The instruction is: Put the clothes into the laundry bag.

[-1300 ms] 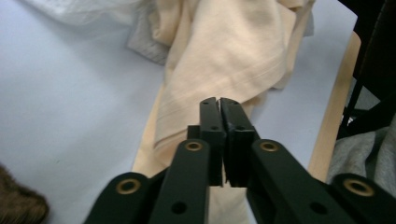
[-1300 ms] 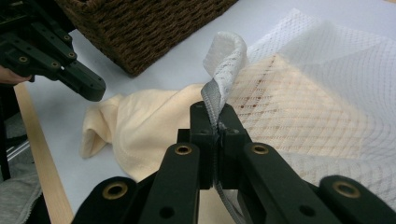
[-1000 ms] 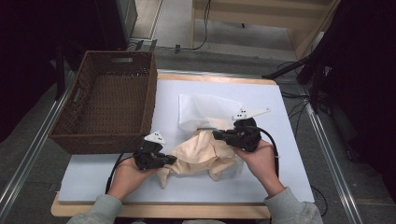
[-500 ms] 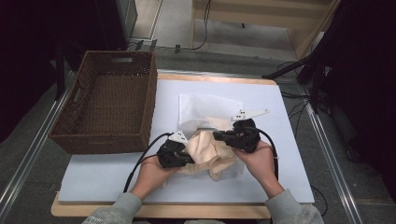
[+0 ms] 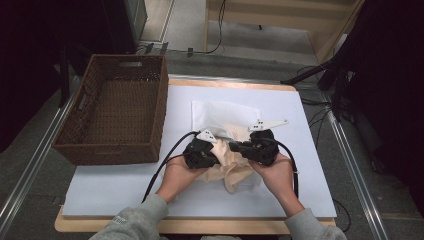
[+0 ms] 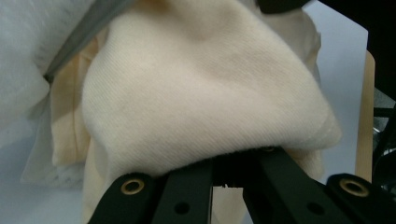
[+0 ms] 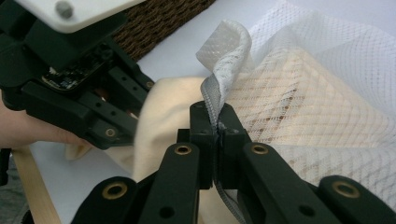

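Cream knit cloth (image 5: 231,162), soft and finely ribbed, lies bunched on the surface (image 5: 125,187) just in front of the mesh bag (image 5: 220,114), between the two hands. The left tongs (image 5: 216,151) are pressed together on a fold of this cloth; in the left gripper view the fabric (image 6: 205,88) humps over the black jaws and hides their tips. The right tongs (image 7: 214,128) are pressed together too, pinching the grey zipper edge (image 7: 211,100) of the mesh bag, whose white netting (image 7: 322,93) stands up in a curled flap above them. Through the netting a pale cream block of cloth shows inside the bag. The two tongs sit just beside each other at the bag's near edge, the left one on the side towards the basket.

The bag is thin and see-through, lying flat and roughly square on the white sheet. Left of the bag stands a brown wicker basket (image 5: 117,107), rectangular with a woven wall and a handle slot. Bare white sheet lies open to the right of the bag and in front of the basket, and a wooden rim (image 5: 200,226) runs along the near edge.
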`<state>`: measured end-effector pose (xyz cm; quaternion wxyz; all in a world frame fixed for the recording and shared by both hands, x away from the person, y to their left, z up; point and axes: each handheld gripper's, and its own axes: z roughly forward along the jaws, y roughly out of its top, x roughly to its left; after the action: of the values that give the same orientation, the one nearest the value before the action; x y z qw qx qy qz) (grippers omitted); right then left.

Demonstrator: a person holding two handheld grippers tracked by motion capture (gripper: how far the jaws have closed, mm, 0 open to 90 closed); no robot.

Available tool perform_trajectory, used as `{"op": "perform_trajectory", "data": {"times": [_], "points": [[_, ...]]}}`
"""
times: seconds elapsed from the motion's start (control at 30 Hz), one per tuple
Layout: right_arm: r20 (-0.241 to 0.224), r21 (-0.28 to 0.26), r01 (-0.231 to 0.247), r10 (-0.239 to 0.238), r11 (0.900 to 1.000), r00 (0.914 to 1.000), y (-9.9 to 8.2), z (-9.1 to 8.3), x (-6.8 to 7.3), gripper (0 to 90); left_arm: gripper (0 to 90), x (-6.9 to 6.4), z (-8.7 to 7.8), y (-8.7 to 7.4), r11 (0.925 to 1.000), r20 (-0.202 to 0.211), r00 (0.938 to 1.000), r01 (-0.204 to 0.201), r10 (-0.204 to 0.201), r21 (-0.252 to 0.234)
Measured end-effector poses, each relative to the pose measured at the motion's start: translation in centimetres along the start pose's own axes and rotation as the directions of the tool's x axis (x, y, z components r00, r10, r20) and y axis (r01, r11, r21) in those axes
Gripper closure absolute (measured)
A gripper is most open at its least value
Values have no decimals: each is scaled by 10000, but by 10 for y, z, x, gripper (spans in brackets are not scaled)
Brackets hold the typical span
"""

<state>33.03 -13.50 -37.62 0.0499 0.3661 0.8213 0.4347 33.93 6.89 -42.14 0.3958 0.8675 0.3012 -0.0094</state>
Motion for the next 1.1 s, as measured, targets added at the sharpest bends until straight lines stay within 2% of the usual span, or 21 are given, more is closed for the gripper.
{"op": "perform_trajectory", "data": {"times": [0.17, 0.37, 0.47, 0.57, 0.63, 0.7, 0.77, 0.87, 1.0, 1.1], "points": [[59, -149, -236, 236, 9996, 9997, 0, -4, -2, 884, 900, -2, 14, 17, 9987, -157, 9996, -232, 239, 453], [37, -385, -394, 396, 9985, 9992, -2, -11, -5, 884, 900, 3, 28, 32, 9971, -127, 9997, -214, 224, 732], [49, -388, -411, 413, 9984, 9991, -2, -14, -3, 885, 900, 7, 34, 38, 9975, -63, 9999, 100, -95, 703], [-110, -464, -407, 402, 9981, 9991, -2, -18, -1, 887, 900, 9, 40, 44, 9969, -240, 9994, 247, -230, 752], [-275, -569, -440, 425, 9974, 9987, -2, -21, 1, 887, 900, 15, 45, 45, 9961, -323, 9988, 389, -364, 794], [-215, -588, -373, 361, 9976, 9991, -3, -23, 2, 887, 900, 22, 48, 44, 9955, -241, 9982, 573, -556, 752], [-107, -537, -358, 352, 9979, 9993, -5, -22, 0, 887, 900, 26, 48, 43, 9952, -92, 9980, 635, -630, 741], [-6, -478, -426, 427, 9979, 9991, -8, -21, -3, 886, 900, 25, 45, 43, 9966, 125, 9986, 512, -521, 642], [254, -357, -374, 383, 9987, 9989, -11, -19, -7, 886, 893, 22, 31, 42, 9972, 458, 9980, 405, -434, 635], [329, -278, -450, 459, 9986, 9984, -13, -19, -10, 886, 869, 19, 15, 40, 9975, 561, 9981, 213, -251, 670]]}}
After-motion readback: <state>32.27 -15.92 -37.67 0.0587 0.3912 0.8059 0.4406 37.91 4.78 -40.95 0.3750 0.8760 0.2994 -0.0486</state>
